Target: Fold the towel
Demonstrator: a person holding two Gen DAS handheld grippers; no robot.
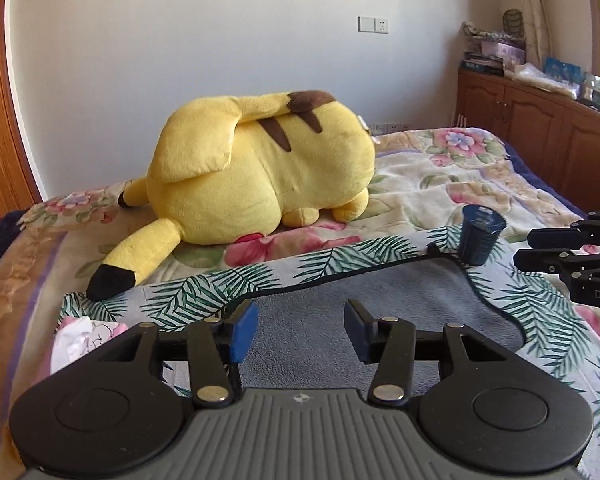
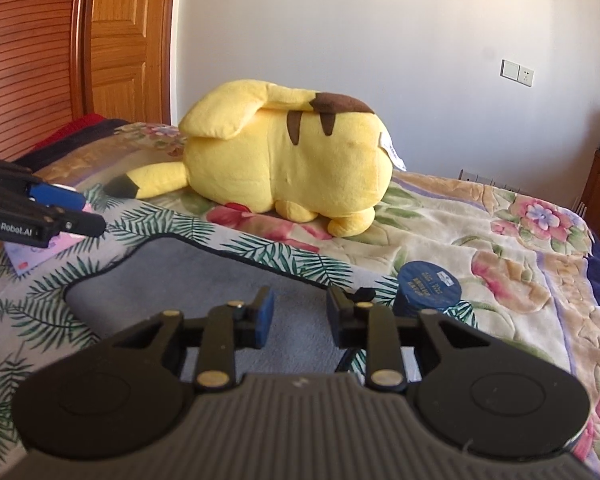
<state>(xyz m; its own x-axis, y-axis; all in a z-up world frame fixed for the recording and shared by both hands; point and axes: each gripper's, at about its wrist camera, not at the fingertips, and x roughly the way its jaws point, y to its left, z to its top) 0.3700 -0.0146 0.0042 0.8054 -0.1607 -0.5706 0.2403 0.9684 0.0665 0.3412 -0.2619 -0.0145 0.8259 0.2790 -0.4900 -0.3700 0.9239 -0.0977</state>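
Your left claw [image 1: 300, 330] hangs open, its blue-padded fingers [image 1: 244, 332] spread with nothing between them, low over the grey middle of the towel [image 1: 380, 300]. Your right claw [image 2: 300, 316] is open too and empty, hovering over the same grey patch nearer its far edge. In the left wrist view the right claw sits at 3 o'clock; in the right wrist view the left claw [image 2: 66, 208] shows at 9 o'clock, above a pink paper [image 2: 36, 252] that lies on the towel.

The towel lies spread flat on the bed [image 2: 500, 240], grey in the centre with a border of green palm leaves on white. A dark blue cup [image 1: 482, 236] stands on that leafy border at 1 o'clock from the left claw; in the right wrist view it sits just beside the right finger, partly hidden by it.

Beyond the towel at 12 o'clock, a yellow plush toy [image 1: 260, 168] lies on the floral blanket, one black-tipped ear [image 1: 112, 278] touching the towel's far edge. A wooden cabinet [image 1: 540, 132] stands past the bed at 2 o'clock.
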